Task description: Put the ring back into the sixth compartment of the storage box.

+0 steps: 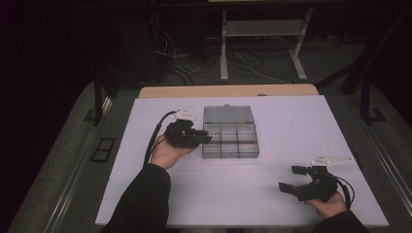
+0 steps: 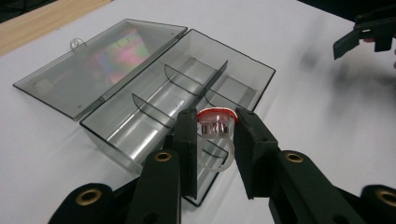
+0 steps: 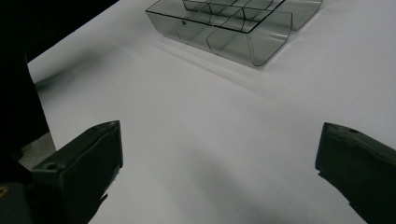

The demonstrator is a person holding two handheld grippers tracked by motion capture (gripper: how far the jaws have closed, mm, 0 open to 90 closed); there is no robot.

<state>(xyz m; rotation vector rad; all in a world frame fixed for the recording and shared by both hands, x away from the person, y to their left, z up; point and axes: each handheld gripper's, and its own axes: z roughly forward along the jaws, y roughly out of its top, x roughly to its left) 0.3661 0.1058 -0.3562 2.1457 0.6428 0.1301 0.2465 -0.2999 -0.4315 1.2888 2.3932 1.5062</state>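
A clear grey compartment box (image 1: 230, 141) lies on the white table with its lid (image 1: 228, 114) folded flat behind it. My left gripper (image 1: 204, 138) reaches over the box's left end, shut on a small clear ring with a red top (image 2: 215, 122). In the left gripper view the ring hangs between the jaws above a near compartment of the box (image 2: 187, 93). My right gripper (image 1: 294, 178) rests near the table's front right, jaws wide open with nothing between them (image 3: 219, 158). The box (image 3: 224, 28) lies far ahead in the right gripper view.
The white table top (image 1: 233, 194) sits on a wooden desk whose edge (image 1: 228, 91) shows at the back. Cables and metal table legs (image 1: 223, 48) lie on the floor behind. A black frame (image 1: 99, 97) stands at the left.
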